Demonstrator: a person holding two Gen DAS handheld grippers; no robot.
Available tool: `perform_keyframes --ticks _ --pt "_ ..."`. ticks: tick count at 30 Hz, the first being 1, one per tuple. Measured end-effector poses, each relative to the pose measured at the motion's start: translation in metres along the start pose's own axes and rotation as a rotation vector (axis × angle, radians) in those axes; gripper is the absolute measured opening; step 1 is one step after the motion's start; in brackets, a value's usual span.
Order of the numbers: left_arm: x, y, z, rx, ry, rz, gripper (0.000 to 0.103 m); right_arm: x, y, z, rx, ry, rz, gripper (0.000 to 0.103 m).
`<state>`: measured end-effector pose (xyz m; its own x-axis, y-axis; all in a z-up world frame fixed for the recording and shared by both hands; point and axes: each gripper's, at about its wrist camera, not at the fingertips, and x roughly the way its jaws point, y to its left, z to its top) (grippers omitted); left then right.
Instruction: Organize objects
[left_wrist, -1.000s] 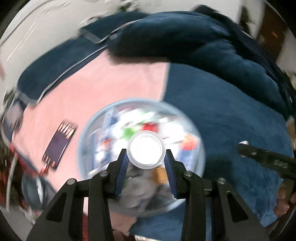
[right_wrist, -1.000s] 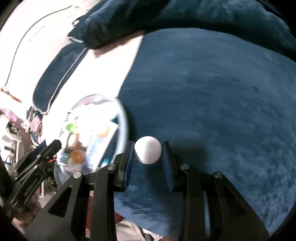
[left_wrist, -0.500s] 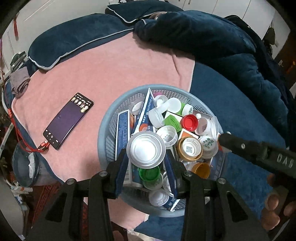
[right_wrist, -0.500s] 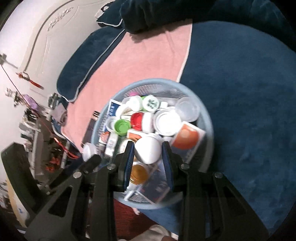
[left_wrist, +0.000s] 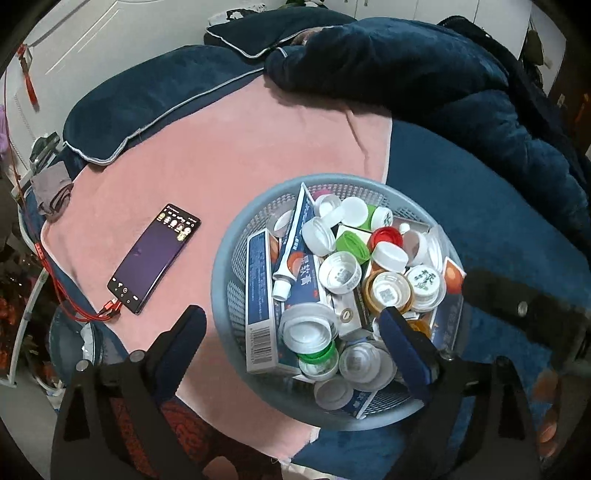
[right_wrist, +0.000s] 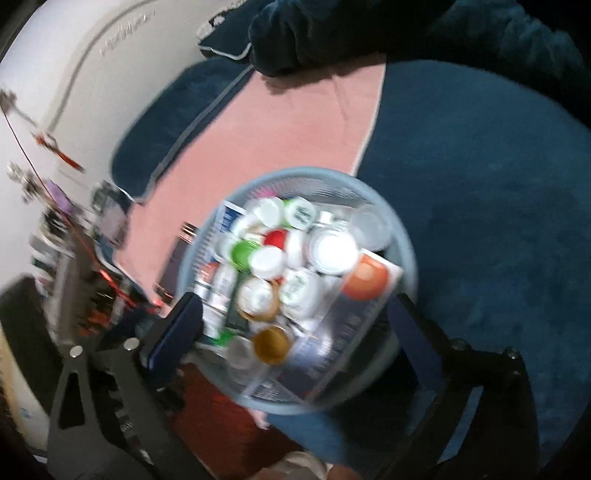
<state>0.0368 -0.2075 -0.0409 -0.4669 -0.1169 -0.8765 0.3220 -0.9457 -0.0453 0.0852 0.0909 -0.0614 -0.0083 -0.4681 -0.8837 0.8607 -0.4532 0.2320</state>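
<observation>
Both the left hand-held gripper (left_wrist: 291, 334) and right hand-held gripper (right_wrist: 295, 325) gape wide, empty, over the full basket (left_wrist: 221, 273) (caps, boxes inside); the bed (left_wrist: 498, 206) shows nothing loose to gather.

Basket (left_wrist: 236, 254) packed with caps (left_wrist: 340, 271) and boxes (left_wrist: 260, 295); bare pink towel (left_wrist: 229, 155) leftward, except phone (left_wrist: 153, 258).

A bed (left_wrist: 498, 206) in blue cover carries a pink towel (left_wrist: 236, 155), with a basket (left_wrist: 225, 280) and phone (left_wrist: 153, 258) on it
</observation>
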Motion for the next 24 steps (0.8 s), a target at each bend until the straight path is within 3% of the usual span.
perform_keyframes --ticks 5,24 --pt "0.001 0.006 0.000 -0.032 0.008 0.015 0.102 0.000 -0.007 -0.006 -0.018 0.014 -0.033 0.103" --pt "0.000 0.002 0.000 -0.024 0.011 0.040 0.102 0.000 -0.020 -0.016 -0.044 0.039 -0.088 0.103"
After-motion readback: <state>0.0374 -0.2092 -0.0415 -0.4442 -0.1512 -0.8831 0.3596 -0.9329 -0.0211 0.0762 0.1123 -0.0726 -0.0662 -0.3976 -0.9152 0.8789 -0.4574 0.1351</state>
